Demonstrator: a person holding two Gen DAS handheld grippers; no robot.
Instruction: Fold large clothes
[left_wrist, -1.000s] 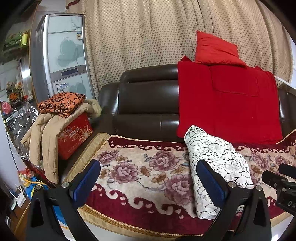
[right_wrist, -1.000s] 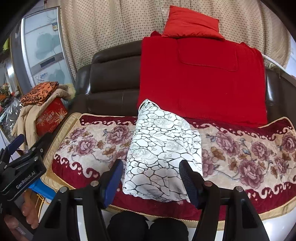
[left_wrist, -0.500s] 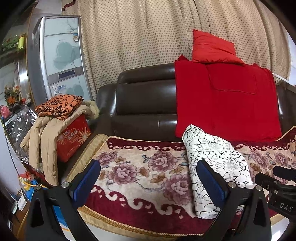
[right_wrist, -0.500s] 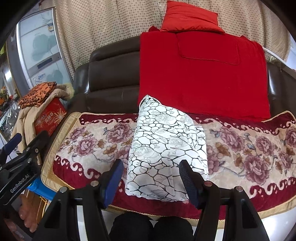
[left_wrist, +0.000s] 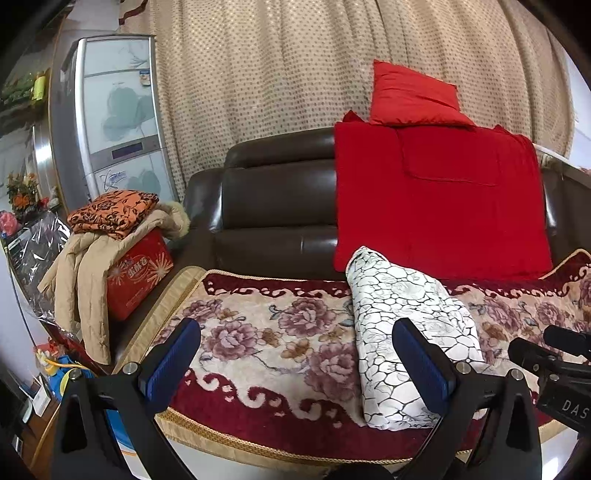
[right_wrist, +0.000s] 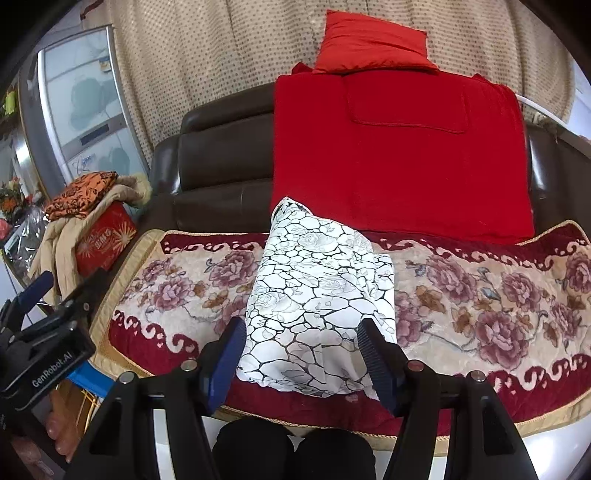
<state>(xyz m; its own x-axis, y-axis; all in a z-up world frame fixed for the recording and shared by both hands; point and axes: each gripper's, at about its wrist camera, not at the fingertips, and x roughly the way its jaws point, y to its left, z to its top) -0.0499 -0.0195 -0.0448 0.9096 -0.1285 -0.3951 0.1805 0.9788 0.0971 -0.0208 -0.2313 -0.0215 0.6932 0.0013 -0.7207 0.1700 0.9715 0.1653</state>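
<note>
White, black-veined, rose-printed folded garment (right_wrist: 317, 314): lying lengthwise on floral plush sofa cover (right_wrist: 480, 295), collar end toward 12 o'clock, hem toward 6. Right gripper (right_wrist: 301, 354): jaws about half open, empty, straddling the hem without contact. Left gripper (left_wrist: 295, 363): jaws wide, empty, garment at 2 o'clock. Step judged: folding largely complete. Next: likely closing on hem for a final fold or lift.

My left wrist camera sits low at the seat's front edge, facing the sofa (left_wrist: 273, 206) at twelve o'clock. My right looks down more steeply — both share the white folded garment (right_wrist: 317, 295) and floral seat cover (left_wrist: 258, 343).
</note>
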